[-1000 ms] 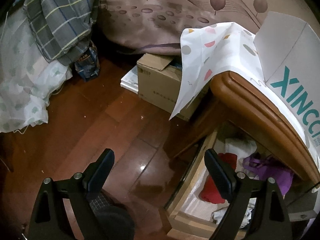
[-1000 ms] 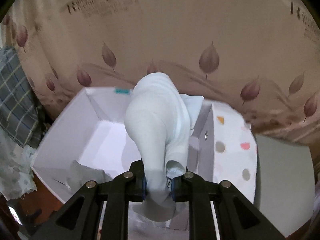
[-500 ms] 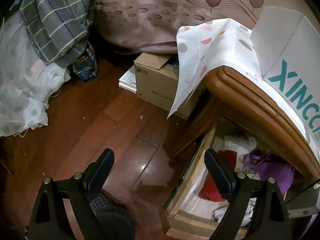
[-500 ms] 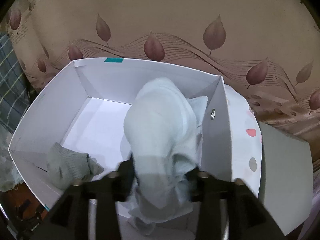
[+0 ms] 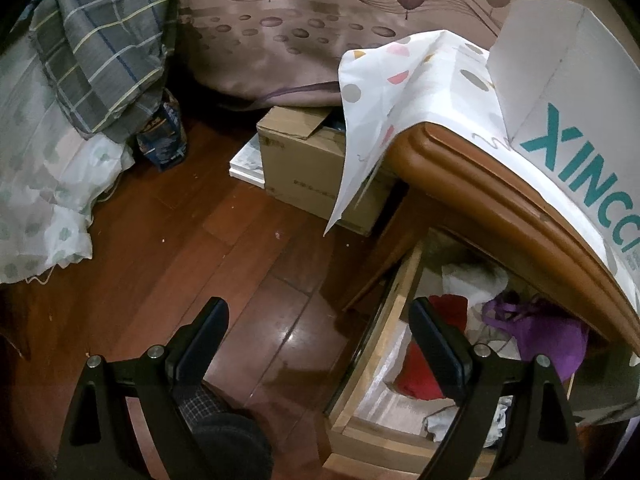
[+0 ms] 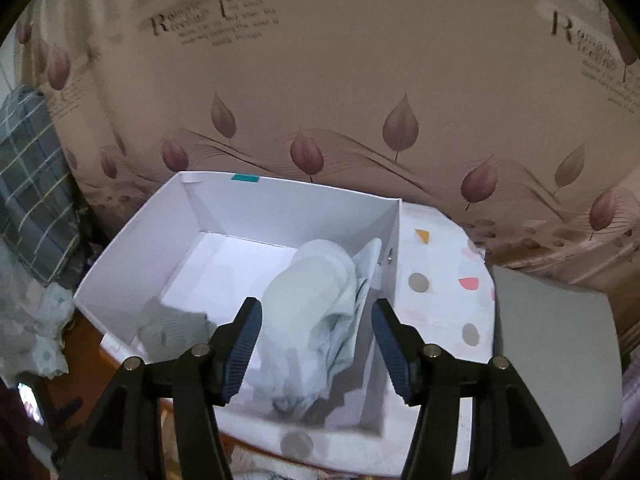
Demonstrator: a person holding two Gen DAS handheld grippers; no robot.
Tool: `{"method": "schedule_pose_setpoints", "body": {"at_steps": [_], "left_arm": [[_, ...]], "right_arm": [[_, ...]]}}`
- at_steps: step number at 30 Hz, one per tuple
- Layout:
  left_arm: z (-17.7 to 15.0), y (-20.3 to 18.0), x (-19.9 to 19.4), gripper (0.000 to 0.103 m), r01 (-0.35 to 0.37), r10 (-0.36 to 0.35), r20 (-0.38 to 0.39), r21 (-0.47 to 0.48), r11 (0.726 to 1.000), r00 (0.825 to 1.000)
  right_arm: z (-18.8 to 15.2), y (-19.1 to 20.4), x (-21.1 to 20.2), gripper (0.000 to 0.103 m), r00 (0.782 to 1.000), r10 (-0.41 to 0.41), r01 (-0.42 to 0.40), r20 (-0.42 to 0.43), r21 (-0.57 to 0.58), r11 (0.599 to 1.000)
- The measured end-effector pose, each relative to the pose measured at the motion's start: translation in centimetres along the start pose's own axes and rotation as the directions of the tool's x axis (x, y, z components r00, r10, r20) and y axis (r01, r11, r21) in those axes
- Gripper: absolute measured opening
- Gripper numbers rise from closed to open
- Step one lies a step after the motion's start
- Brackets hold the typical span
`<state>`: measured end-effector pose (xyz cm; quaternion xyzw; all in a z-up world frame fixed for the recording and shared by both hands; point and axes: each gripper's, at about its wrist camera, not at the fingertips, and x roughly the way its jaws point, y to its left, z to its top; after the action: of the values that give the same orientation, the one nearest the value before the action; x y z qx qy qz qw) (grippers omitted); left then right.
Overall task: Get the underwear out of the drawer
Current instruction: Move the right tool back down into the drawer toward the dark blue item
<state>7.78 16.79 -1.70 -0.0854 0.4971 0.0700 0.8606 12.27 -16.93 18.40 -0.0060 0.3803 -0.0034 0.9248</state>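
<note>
Right hand-held gripper (image 6: 316,344) half open, empty; white underwear (image 6: 316,308) in box (image 6: 132,248).

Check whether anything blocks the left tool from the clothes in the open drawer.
Nothing visible does: the open left tool hangs over the wooden floor beside the open wooden drawer, and its red cloth and purple garment lie uncovered below the overhanging cabinet top.
</note>
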Motion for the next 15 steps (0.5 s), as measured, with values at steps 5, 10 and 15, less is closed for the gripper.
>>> {"method": "schedule_pose_setpoints", "body": {"at_steps": [5, 10, 15], "left_arm": [[-0.2, -0.5, -0.2, 0.09, -0.002, 0.002, 0.004, 0.033, 0.999, 1.0], [-0.2, -0.7, -0.1, 0.09, -0.01, 0.009, 0.005, 0.038, 0.999, 1.0], [-0.2, -1.0, 0.0, 0.09, 0.0, 0.0, 0.001, 0.043, 0.999, 1.0]], "right_arm": [[-2.5, -0.1, -3.1, 0.059, 0.999, 0.027, -0.028, -0.021, -0.062, 0.998], [-5.8, -1.3, -4.1, 0.059, 0.998, 0.033, -0.036, -0.06, -0.056, 0.998], [-10.7, -2.4, -2.8, 0.059, 0.986, 0.036, -0.044, -0.161, -0.045, 0.998]]}}
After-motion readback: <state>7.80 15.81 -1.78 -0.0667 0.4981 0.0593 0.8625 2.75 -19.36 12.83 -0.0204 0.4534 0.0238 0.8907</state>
